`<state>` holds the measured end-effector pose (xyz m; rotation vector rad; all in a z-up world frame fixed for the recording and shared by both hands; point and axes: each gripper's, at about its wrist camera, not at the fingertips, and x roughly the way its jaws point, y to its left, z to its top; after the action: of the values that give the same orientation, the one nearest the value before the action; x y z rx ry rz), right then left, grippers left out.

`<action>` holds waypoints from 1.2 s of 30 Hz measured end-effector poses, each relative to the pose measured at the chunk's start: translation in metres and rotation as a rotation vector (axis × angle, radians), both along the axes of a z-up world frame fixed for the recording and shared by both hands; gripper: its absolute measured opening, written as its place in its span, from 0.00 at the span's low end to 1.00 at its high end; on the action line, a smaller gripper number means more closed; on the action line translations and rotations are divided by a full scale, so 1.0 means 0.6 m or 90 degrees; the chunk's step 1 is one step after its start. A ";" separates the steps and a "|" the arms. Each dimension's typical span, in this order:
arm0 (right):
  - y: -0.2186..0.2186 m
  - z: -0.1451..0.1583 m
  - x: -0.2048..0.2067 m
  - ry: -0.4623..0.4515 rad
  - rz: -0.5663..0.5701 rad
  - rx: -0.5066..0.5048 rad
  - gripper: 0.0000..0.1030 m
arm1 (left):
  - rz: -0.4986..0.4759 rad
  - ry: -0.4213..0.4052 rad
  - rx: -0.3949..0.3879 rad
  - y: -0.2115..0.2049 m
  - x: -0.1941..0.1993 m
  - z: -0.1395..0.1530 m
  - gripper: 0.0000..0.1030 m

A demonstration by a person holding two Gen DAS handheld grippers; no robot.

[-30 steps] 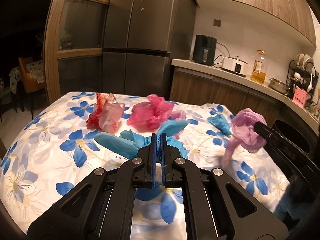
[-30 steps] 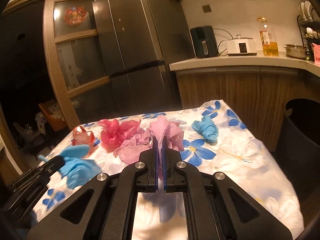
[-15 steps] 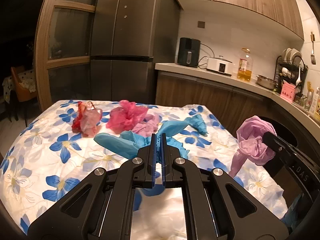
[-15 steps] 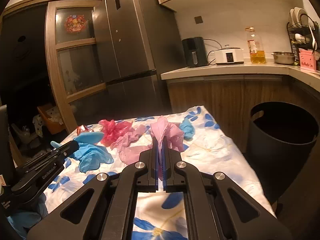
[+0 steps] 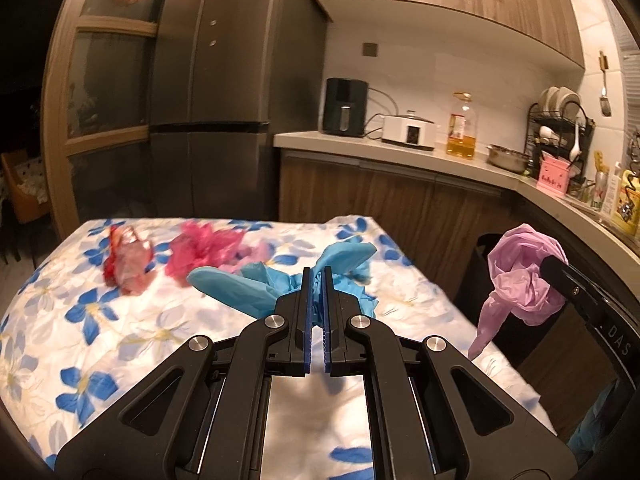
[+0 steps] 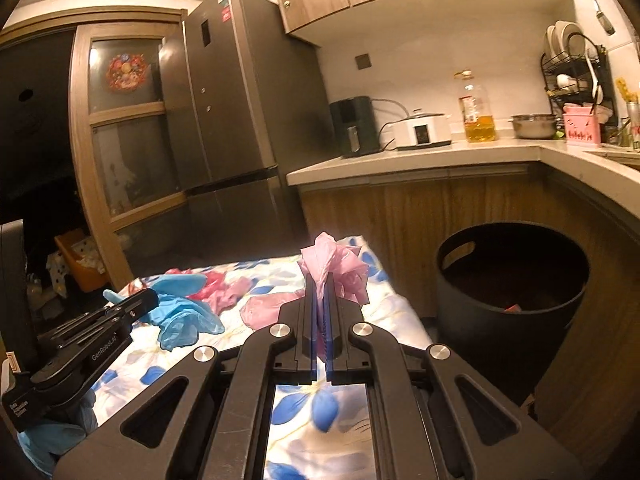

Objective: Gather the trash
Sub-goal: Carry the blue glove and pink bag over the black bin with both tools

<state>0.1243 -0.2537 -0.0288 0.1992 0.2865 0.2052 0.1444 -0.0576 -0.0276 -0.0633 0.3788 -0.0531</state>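
Both grips loaded, in carry toward the bin (image 6: 512, 276). Your left hand-held gripper (image 5: 316, 280) is clamped nearly shut on a blue glove (image 5: 248, 292); your right hand-held gripper (image 6: 319, 292) is clamped fully shut on a pink bag (image 6: 336, 264). Both loads hang clear above the bench (image 5: 120, 320). The bin stands on the floor just beside the bench's corner, below the counter (image 6: 440, 156), with its mouth open toward you.

To do this step well, bring each load squarely over the bin's mouth before you let go. Film and glove rubber are light and drift, so release low, inside the rim, not from above it. Open the jaws wide: thin plastic may cling to the ribbed pads, and a slight shake should free it. Take the pink bag first, judging by its place nearer the bin, and keep the glove's trailing fingers from catching on the rim.

Materials: the glove is thin, matt, limp rubber with flat finger lobes. The pink bag is crinkled translucent film, bunched into a loose ball with a tail hanging below. The bin is a dark, smooth round tub with a cut-out handle; a small scrap lies inside it. A soft floral cloth covers the bench. On it, away from the bin, lie more trash: a red bag (image 5: 128, 260) and a magenta bag (image 5: 200, 248).
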 end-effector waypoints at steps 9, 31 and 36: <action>-0.079 0.024 0.014 -0.022 -0.073 -0.012 0.03 | -0.074 -0.007 0.000 -0.090 0.048 0.020 0.03; -0.253 0.045 0.055 -0.041 -0.236 -0.016 0.03 | -0.231 -0.044 0.012 -0.348 0.134 0.052 0.03; -0.268 0.043 0.062 -0.041 -0.241 -0.010 0.03 | -0.242 -0.048 0.018 -0.375 0.142 0.053 0.03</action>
<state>0.1613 -0.4146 -0.0031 0.2271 0.1816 -0.1653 0.2296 -0.2825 0.0039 0.0387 0.3119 -0.4249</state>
